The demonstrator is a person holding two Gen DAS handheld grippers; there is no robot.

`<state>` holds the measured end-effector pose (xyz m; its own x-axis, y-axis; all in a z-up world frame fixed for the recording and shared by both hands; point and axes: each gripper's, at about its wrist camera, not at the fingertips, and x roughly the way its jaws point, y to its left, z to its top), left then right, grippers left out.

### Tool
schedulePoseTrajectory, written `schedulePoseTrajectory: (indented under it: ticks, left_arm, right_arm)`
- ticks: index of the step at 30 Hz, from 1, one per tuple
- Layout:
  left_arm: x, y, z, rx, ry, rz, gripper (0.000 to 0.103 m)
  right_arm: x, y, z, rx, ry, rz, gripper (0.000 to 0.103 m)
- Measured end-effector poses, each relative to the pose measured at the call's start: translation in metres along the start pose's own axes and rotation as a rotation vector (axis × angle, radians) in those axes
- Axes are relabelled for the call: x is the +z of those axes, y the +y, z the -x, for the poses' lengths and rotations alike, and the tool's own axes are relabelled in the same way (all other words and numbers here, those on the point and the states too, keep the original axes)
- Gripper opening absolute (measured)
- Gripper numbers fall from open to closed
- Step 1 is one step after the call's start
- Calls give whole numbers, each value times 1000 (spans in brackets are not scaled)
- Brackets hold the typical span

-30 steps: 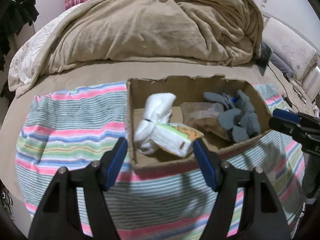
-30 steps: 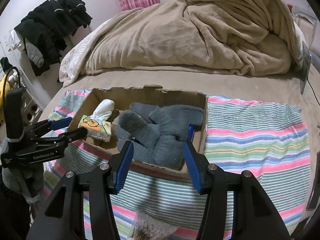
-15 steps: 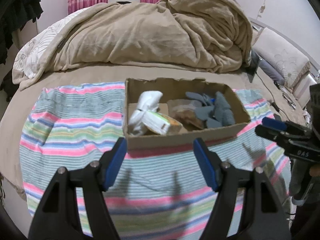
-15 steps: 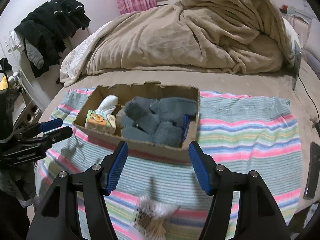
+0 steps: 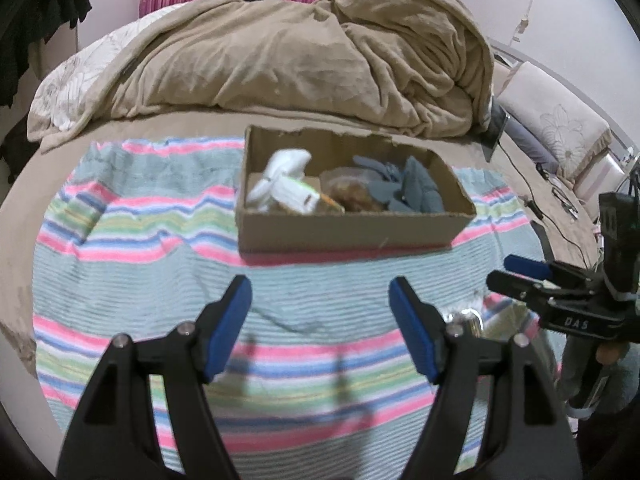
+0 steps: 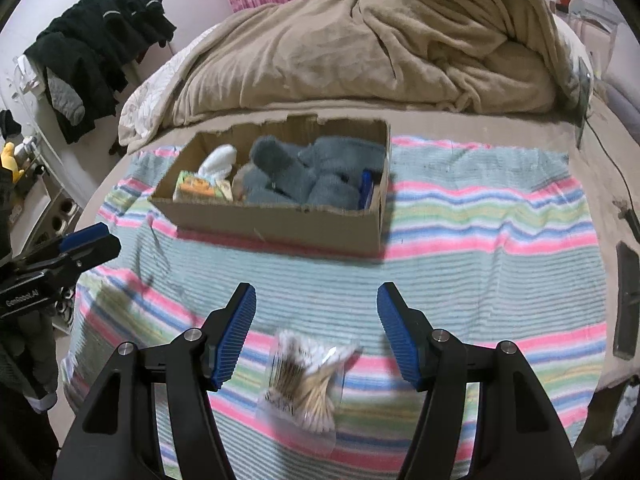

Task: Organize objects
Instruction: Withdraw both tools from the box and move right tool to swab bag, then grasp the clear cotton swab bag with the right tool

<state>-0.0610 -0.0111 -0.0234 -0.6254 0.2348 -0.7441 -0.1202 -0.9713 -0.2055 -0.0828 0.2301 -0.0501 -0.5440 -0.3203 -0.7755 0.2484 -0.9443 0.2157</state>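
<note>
Below right gripper (image 6: 316,330), swab bag (image 6: 306,378); gripper agape

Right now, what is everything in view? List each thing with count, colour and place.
cardboard box: one, brown, on the towel
grey gloves: count unclear, in the box, right part
white sock: one, in the box, left part
tissue pack: one, green-orange, in the box, left end
bag of cotton swabs: one, clear, on the towel in front of the box
striped towel: one, multicoloured, on the bed
blanket: one, beige, behind the box
left gripper: open, empty
right gripper: open, above the swabs
</note>
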Motion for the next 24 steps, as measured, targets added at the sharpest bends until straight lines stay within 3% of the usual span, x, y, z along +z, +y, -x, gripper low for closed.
schedulePoseTrajectory:
  ticks: [16, 18, 19, 24]
  left_arm:
    - [-25, -3, -13, -21, 71, 30, 73]
    - [-26, -6, -15, -27, 78, 26, 73]
    - [-26, -7, -16, -29, 82, 26, 73]
    - [-27, -6, -17, -34, 89, 31, 73]
  right_arm:
    - [-41, -1, -40, 6, 157, -18, 66]
    - [-44, 4, -44, 3, 170, 5, 60]
    - [-45, 6, -45, 2, 173, 15, 51]
    - [-44, 9, -42, 10, 158, 35, 39]
